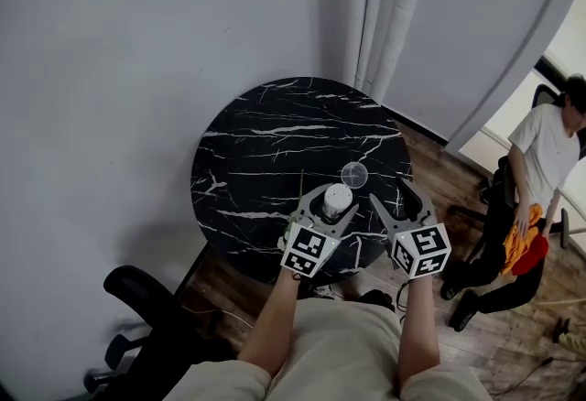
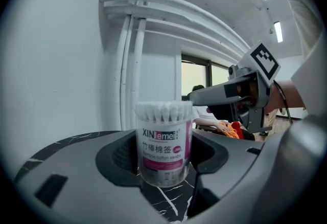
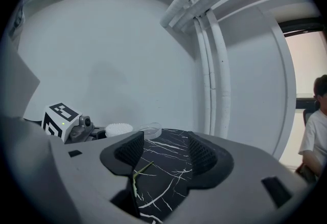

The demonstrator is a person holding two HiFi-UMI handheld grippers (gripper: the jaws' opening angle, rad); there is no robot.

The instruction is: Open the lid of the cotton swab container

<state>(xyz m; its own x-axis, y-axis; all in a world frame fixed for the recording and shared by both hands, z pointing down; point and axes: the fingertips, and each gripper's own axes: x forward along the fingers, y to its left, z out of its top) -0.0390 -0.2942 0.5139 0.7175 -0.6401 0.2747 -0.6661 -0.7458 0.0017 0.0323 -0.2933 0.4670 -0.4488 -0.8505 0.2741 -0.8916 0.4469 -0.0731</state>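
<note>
The left gripper clamps an open tub labelled "XINlemei Bamboo cotton swabs", full of swabs; its clear lid lies at the tub's one o'clock. The right gripper gapes empty.

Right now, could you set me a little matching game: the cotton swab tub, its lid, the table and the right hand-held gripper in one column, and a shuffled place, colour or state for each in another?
Things
1. cotton swab tub
2. lid
3. table
4. right hand-held gripper

Place, colour or state
A. black with white veins
B. jaws apart, nothing between them
C. between the jaws of the left hand-held gripper, swab tips bare
D. lying on the table, off the tub

Pairs: 1-C, 2-D, 3-A, 4-B
</note>
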